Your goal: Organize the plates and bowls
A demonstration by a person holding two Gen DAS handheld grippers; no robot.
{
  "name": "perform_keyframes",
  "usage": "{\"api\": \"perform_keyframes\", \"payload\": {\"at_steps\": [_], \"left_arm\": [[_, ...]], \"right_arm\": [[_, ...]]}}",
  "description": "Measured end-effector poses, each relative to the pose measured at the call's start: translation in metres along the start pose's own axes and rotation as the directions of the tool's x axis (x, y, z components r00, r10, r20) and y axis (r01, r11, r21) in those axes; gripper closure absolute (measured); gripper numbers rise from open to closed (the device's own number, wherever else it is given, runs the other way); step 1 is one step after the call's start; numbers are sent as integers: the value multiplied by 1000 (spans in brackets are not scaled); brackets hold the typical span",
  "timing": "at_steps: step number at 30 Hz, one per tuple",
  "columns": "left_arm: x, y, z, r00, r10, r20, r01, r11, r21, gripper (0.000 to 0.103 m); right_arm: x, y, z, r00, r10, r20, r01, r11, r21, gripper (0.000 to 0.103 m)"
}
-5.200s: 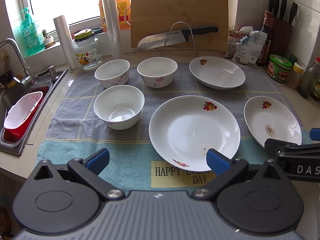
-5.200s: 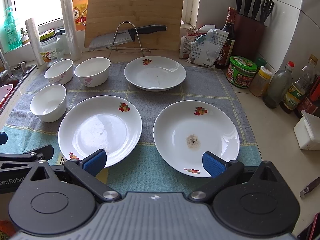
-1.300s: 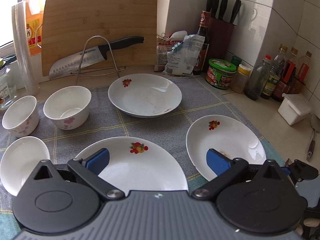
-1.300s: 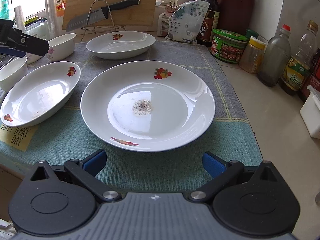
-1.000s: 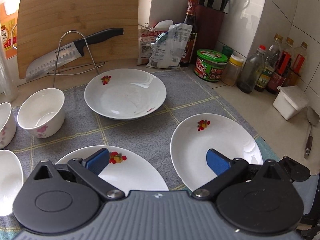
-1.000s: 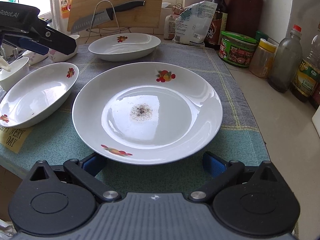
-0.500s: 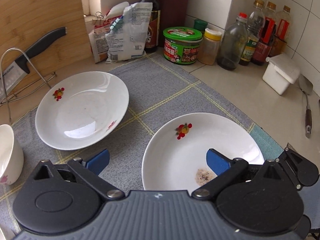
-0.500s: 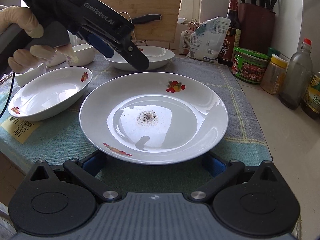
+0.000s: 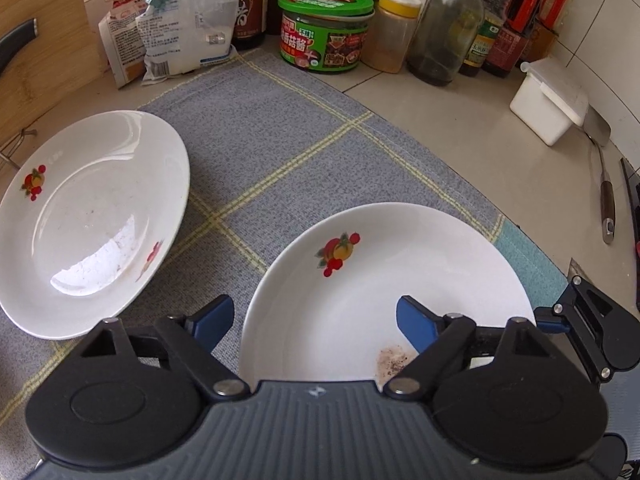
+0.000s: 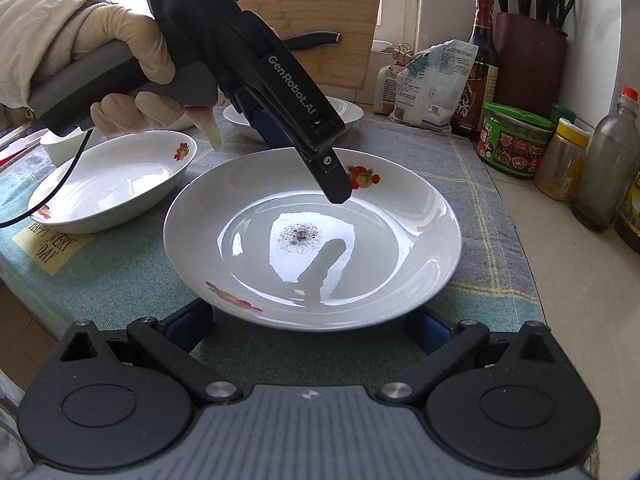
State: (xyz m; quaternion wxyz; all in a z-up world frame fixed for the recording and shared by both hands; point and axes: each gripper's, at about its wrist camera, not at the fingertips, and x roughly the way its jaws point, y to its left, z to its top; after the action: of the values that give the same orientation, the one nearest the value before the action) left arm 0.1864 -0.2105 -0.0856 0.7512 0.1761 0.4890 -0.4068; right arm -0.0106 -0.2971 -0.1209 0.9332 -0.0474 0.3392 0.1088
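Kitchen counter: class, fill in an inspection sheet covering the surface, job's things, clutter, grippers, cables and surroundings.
Surface: checked cloth on a pale counter.
Job's things: speckled plate nearest; second plate to its left; third plate behind.
Clutter: green-lidded jar, clipped bags, white box, spatula.
Grippers: left hand-held gripper straddles the speckled plate's rim, jaws closing, pads not yet pressing; right hand-held gripper open, fingers low beneath the plate's near rim.
Cables: black cable hanging from the left handle.
Surroundings: gloved hand, cutting board, knife block.
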Motion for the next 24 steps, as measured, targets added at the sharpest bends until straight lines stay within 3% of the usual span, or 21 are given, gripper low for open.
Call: {"api": "perform_keyframes", "payload": {"at_steps": [2,8,24], "left_arm": [[4,1,2,1000,-10,-24,10,1000,-1,26],[8,1,9,998,-22,-58,24,999,35,32],[11,-2,14,993,-26,-112,38,993,111,37]], "right_arm": [[0,-1,0,1000,4,-3,-4,1000,-2,0],[2,-5,2,1000,3,-12,-3,1000,4,0],[9,-6,11,997,29,-65,-30,999,-22,0]]}}
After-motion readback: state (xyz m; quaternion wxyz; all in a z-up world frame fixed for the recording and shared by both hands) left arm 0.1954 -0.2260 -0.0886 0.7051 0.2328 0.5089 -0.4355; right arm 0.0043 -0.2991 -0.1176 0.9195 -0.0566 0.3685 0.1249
